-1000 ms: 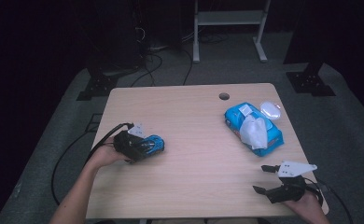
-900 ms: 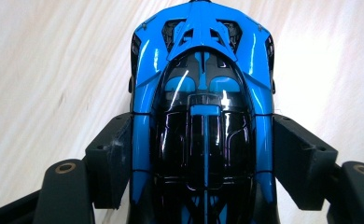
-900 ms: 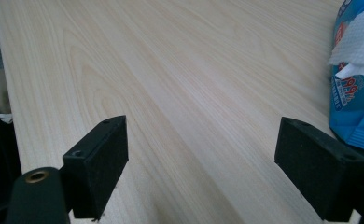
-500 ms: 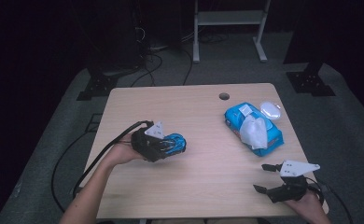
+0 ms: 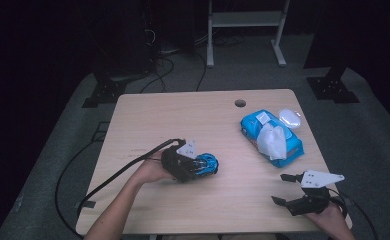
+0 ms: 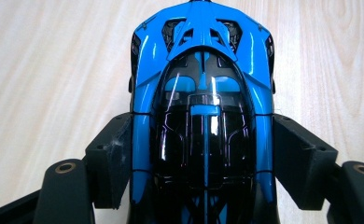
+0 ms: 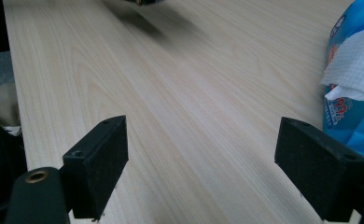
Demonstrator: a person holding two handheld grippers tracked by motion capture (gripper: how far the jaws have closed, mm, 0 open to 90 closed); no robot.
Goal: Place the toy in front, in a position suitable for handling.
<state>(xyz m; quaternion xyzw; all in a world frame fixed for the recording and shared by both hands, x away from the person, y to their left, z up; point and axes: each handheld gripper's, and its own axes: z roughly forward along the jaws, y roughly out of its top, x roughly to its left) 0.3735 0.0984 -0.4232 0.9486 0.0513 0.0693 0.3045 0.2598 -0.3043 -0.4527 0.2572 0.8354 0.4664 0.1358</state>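
Observation:
A blue and black toy car (image 6: 202,112) sits between the two black jaws of my left gripper (image 6: 202,154), which is shut on its sides. In the high view the left gripper (image 5: 195,167) holds the toy car (image 5: 206,163) over the middle left of the wooden table (image 5: 193,115). My right gripper (image 5: 283,189) rests near the table's front right corner, open, with nothing between its pads (image 7: 101,161). A blue wet-wipe pack (image 5: 271,137) with a white wipe pulled out lies at the right; its edge (image 7: 353,84) shows in the right gripper view.
A clear lid (image 5: 290,118) lies behind the wipe pack. A round hole (image 5: 240,103) is near the table's far edge. Black cables (image 5: 123,170) trail from the left gripper off the table's left side. Dark stands and cables stand on the floor beyond.
My left gripper has carried the toy car rightward from the table's left side toward the middle. The right gripper has stayed put and open.

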